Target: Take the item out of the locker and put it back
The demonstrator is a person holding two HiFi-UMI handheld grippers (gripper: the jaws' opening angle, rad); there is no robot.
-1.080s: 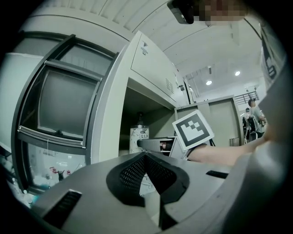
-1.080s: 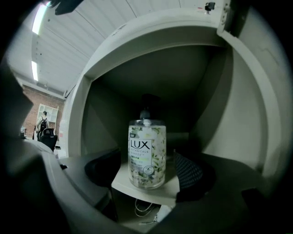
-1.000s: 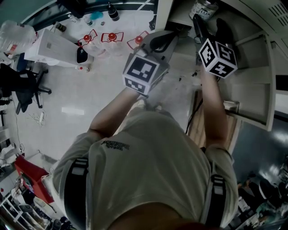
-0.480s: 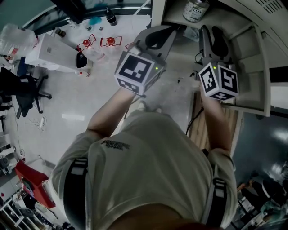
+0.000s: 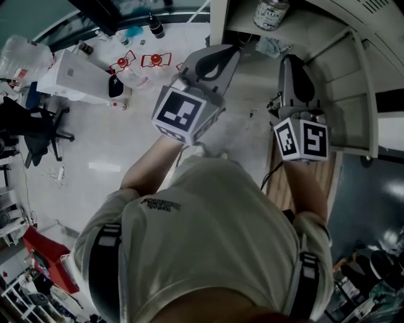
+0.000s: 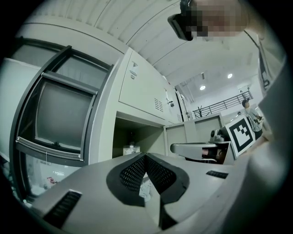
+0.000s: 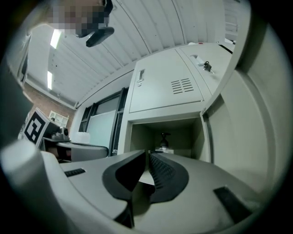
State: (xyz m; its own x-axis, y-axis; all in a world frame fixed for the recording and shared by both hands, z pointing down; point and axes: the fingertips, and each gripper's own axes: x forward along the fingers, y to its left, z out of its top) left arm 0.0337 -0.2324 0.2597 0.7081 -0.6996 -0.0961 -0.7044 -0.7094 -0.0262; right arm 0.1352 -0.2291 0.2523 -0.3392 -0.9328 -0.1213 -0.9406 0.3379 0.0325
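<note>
A: Right gripper (image 7: 147,154) — jaws closing, pads all but met at the tips, nothing between them. It is held out in front of the open locker (image 5: 247,26) and points into the compartment.

B: And the other?

A: The left gripper (image 6: 145,156) is closed, pads meeting at the tips, nothing clamped. It sits beside the right gripper, toward the locker's left edge and above the floor (image 5: 113,139).

B: Where's the item?

A: On the locker shelf. It's a jar (image 5: 271,12) with a pale label and its lid on, upright, set well inside. Neither gripper touches it. The left gripper view shows the jar in the open compartment, just above the jaw tips.

B: Anything else in there?

A: A crumpled pale cloth (image 5: 274,45) near the front of the shelf, between the jar and the right gripper's tips. Whether cloth and tips touch, I can't tell. The right gripper view shows a dark-topped shape (image 7: 164,138) at the back of the compartment — what it is, I can't make out.

B: Door?

A: The locker door (image 5: 353,82) is swung open, to the right of the right gripper.

B: Surroundings?

A: The head view looks down over a pale shirt (image 5: 208,233) with both forearms raised. An office chair (image 5: 35,123) stands at the left edge.
</note>
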